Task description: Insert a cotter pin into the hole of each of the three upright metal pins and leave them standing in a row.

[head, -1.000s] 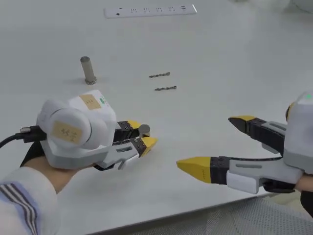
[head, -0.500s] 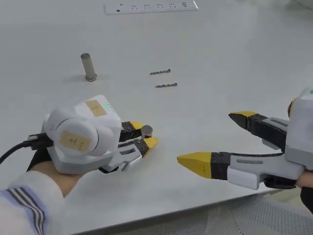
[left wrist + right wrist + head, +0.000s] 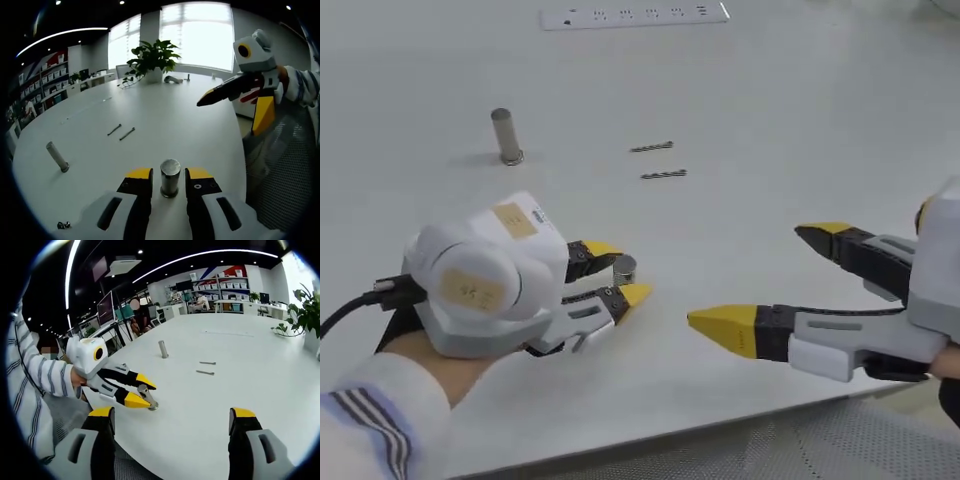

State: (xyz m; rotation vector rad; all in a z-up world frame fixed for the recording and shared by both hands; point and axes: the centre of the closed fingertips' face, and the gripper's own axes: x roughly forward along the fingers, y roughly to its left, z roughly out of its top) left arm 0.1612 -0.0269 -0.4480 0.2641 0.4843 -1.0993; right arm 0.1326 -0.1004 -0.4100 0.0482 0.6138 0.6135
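Pins, upright, two on my screens.

Near pin (image 3: pixel 170 177): stands on the table (image 3: pixel 770 120) on its flanged foot, between the jaws of my left claw (image 3: pixel 620 271).

Left claw: jaws parted. In the left gripper view I see a thin gap on each side of the near pin, so I log no pinch.

Far pin (image 3: pixel 505 136): upright, well ahead of the left claw and off to its left.

First cotter pin (image 3: pixel 663 175) and second cotter pin (image 3: pixel 651 147): both lie flat, near each other and roughly parallel. They are ahead of the left claw and slightly to its right, apart from both pins.

Right claw (image 3: pixel 748 276): spread wide, nothing between its jaws. It sits to the right of the left claw, apart from it, tips pointing toward the near pin.

Power strip (image 3: pixel 635 15): far beyond both claws.
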